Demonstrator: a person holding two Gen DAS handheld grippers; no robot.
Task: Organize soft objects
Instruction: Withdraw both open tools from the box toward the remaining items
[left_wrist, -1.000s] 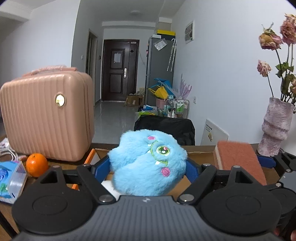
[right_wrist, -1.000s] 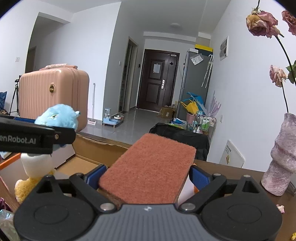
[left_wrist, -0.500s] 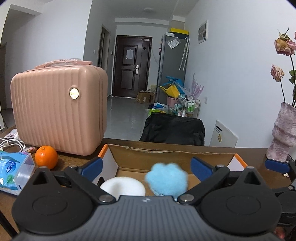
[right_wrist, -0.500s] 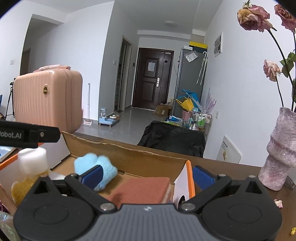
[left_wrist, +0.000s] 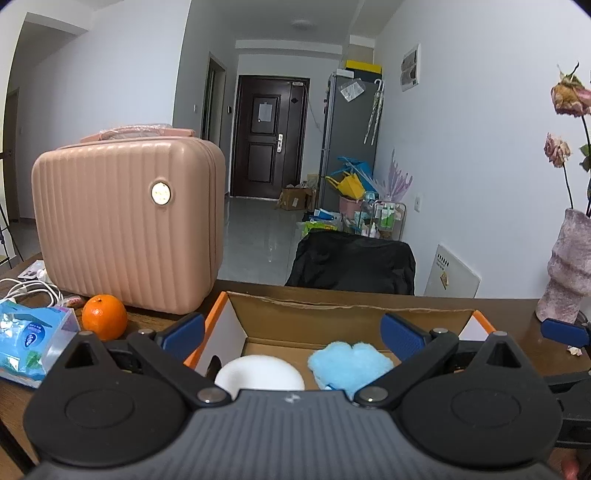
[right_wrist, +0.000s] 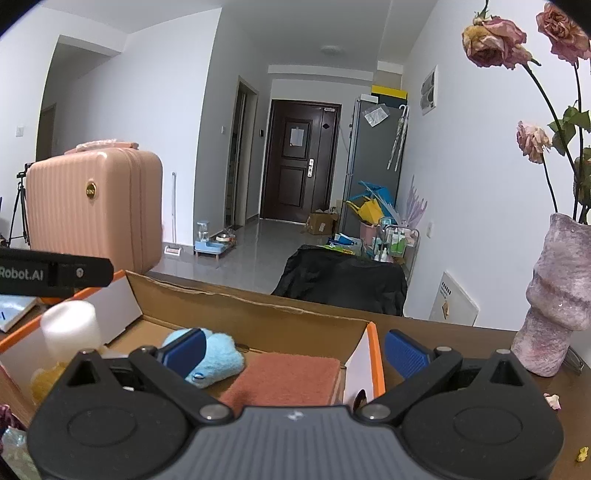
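One "Robot.AI" label (right_wrist: 22, 275) on left hand-held gripper (left_wrist: 291, 330), letters partly cropped.

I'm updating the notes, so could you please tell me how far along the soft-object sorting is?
Done: the blue plush toy and the reddish sponge lie in the cardboard box, beside a white soft piece.

In hand: nothing. The left gripper and right gripper are open and empty; their jaws have just been opening.

Left: no other loose soft item shows, so it looks nearly finished.
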